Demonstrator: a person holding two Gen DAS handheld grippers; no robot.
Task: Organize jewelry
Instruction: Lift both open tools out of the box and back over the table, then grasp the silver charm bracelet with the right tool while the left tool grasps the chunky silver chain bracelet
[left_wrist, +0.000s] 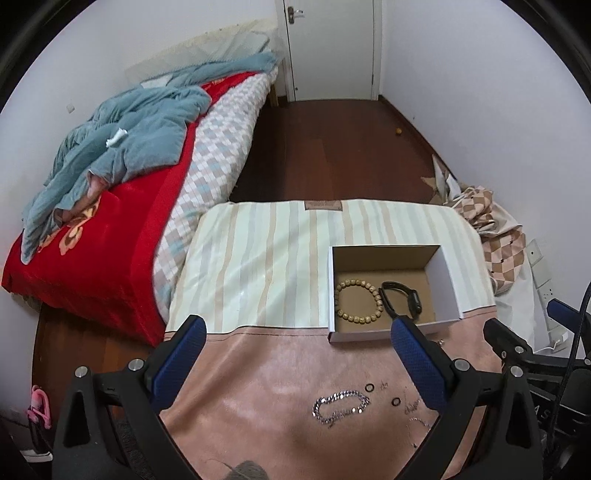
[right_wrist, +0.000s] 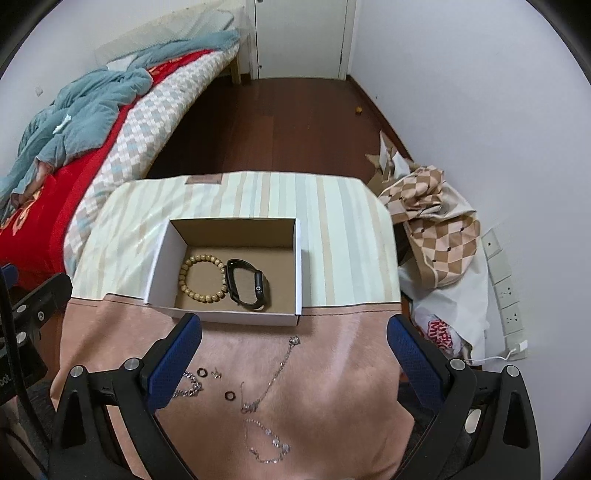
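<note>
- On the counter (right_wrist: 351, 354), a box (right_wrist: 162, 266) sits at the seam between the striped cover and the pink cloth, open side up so pieces can be dropped in.
- Inside it lie 1 bead bracelet (right_wrist: 202, 277) and 1 black band (right_wrist: 246, 284), touching, likely already sorted.
- Loose on the pink cloth near the box: a chunky chain (left_wrist: 340, 405), 2 dark rings (right_wrist: 229, 395), a thin necklace (right_wrist: 275, 373) and a jewelled strand (right_wrist: 267, 441).
- Left claw (left_wrist: 295, 363) is spread wide, holding nothing, above the chain.
- Right claw (right_wrist: 293, 358) is also spread and empty, over the necklace, seemingly lined up for a pick.
- Fine chains may slip or tangle when pinched.
</note>
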